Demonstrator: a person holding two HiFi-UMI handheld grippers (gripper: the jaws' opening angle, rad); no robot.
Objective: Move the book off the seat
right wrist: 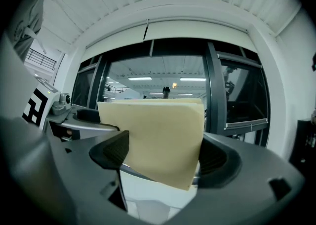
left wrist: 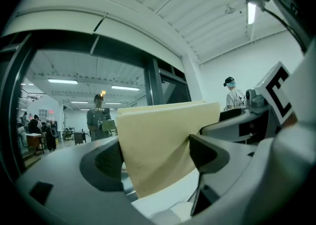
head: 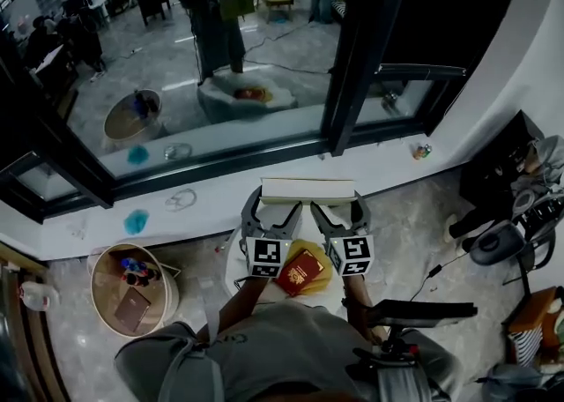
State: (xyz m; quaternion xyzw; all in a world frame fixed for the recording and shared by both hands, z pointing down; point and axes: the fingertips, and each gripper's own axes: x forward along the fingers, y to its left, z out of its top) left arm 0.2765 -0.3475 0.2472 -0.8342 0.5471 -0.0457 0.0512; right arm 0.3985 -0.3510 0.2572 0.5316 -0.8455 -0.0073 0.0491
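A thick cream book [head: 307,189] is held level in the air in front of the window sill, gripped from its near side by both grippers. My left gripper [head: 271,206] is shut on its left part, and the pale cover [left wrist: 163,130] fills the gap between that gripper's [left wrist: 155,159] dark pads. My right gripper [head: 339,208] is shut on the right part, where the book [right wrist: 153,130] sits between that gripper's [right wrist: 163,154] pads. Below them is a white round seat [head: 240,279] with a red book [head: 300,272] lying on a yellow item [head: 322,261].
A round wooden tub [head: 106,290] at lower left holds a brown book [head: 133,308] and toys. A white sill [head: 211,197] and dark window frame [head: 352,65] lie ahead. Office chairs [head: 507,241] stand at right, and a black armrest [head: 414,311] is close by.
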